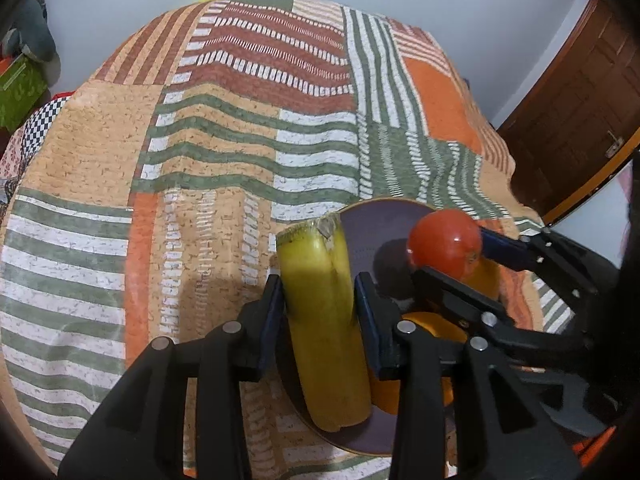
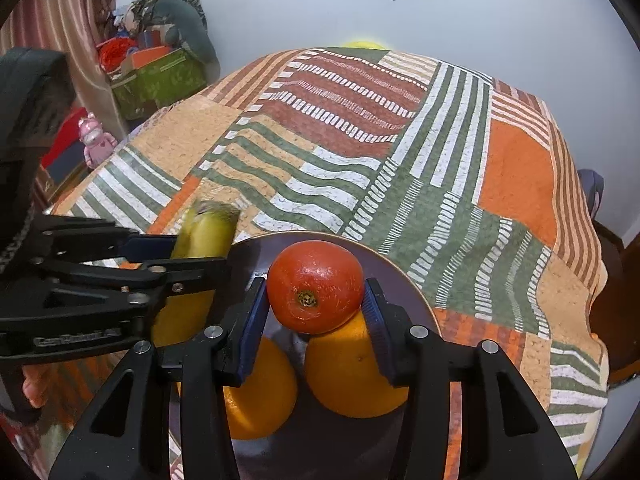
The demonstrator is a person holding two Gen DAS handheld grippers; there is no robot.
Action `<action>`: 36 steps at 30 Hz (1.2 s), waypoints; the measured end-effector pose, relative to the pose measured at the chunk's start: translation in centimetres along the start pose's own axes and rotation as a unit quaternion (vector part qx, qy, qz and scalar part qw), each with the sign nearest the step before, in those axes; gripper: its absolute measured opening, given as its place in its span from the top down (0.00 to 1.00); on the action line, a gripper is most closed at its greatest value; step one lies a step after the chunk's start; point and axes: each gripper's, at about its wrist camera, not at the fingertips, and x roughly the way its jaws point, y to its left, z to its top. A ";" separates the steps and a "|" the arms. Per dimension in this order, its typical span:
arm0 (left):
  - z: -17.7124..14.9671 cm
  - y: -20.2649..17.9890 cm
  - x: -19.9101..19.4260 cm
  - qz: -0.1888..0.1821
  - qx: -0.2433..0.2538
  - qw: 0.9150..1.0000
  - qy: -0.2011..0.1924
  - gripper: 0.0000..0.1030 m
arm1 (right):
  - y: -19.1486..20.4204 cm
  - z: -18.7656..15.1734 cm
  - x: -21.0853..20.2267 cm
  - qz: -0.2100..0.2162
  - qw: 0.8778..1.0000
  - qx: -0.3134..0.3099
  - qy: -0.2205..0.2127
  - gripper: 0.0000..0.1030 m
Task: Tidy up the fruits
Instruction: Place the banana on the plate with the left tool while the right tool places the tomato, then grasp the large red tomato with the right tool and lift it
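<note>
The left tool (image 1: 318, 304) is closed on a banana (image 1: 324, 320), its two blue-padded fingers (image 1: 272, 312) pressed against the fruit's flanks. The banana stands nearly upright between them, cut stem end up, its lower end over the near edge of a dark plate (image 1: 384, 220). In the right wrist view the same tool (image 2: 176, 256) enters from the left, and the banana (image 2: 208, 232) looks blurred at its top.

The right tool (image 2: 314, 312) grips a red-orange tomato (image 2: 314, 286), one blue pad (image 2: 252, 320) on each side, the stem scar facing the camera. The tomato sits just above two oranges; whether it touches the one below it I cannot tell. The left orange (image 2: 260, 392) and the right orange (image 2: 352, 372) lie side by side on the plate (image 2: 404, 280), close together with a narrow dark gap between them. From the left wrist view the tomato (image 1: 444, 242) shows held in the right tool (image 1: 460, 256) over the plate's far right part, with an orange (image 1: 432, 328) partly hidden behind the left tool's finger.

The plate rests on a surface covered by a patchwork cloth (image 1: 200, 140) of orange, green, white and rust stripes. Beyond it stand a pale wall (image 2: 280, 8), a brown wooden door (image 1: 580, 100) on the right, and a green box (image 2: 160, 80) piled with clutter on the left, with a small pink toy figure (image 2: 94, 142) nearby.
</note>
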 end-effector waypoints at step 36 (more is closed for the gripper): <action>-11.7 -4.6 -17.1 0.044 0.067 0.991 -0.111 0.47 | 2.1 -9.3 -14.9 -0.025 0.996 0.056 -0.060 0.42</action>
